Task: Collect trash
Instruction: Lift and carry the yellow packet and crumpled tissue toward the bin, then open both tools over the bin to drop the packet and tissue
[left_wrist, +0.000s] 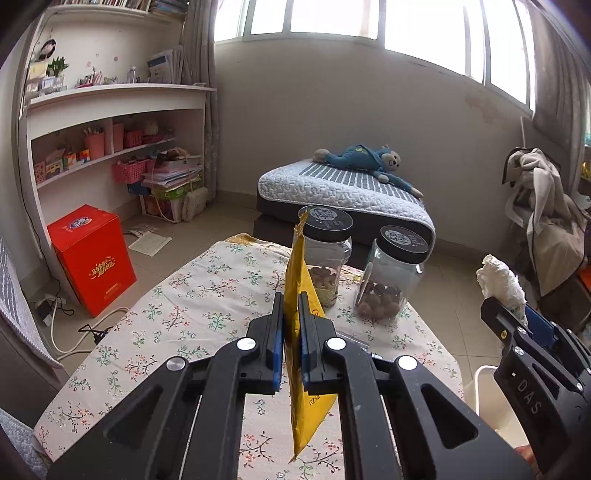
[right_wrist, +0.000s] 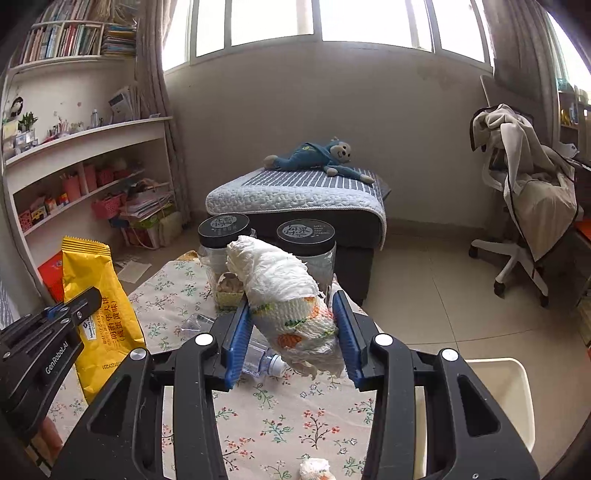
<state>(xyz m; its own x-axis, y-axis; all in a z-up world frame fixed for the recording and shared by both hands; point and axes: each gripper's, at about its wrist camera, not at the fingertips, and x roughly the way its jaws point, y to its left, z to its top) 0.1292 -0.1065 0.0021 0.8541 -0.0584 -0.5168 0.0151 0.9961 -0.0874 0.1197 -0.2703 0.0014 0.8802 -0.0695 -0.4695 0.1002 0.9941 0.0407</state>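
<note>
My left gripper (left_wrist: 291, 314) is shut on a flat yellow snack wrapper (left_wrist: 300, 398), which stands on edge above the floral tablecloth (left_wrist: 192, 306). From the right wrist view the same yellow wrapper (right_wrist: 98, 306) hangs at the left with the left gripper (right_wrist: 86, 299) clamped on it. My right gripper (right_wrist: 291, 317) is shut on a crumpled white paper towel (right_wrist: 288, 291) with orange and green print, lifted over the table. In the left wrist view that paper towel (left_wrist: 500, 278) pokes up from the right gripper (left_wrist: 517, 321) at the right edge.
Two clear jars with black lids (left_wrist: 325, 254) (left_wrist: 391, 273) stand at the table's far end. A crushed clear plastic bottle (right_wrist: 260, 360) and a small paper wad (right_wrist: 314, 469) lie on the cloth. A white bin (right_wrist: 506, 391) sits right of the table. A red box (left_wrist: 92, 258) stands on the floor at left.
</note>
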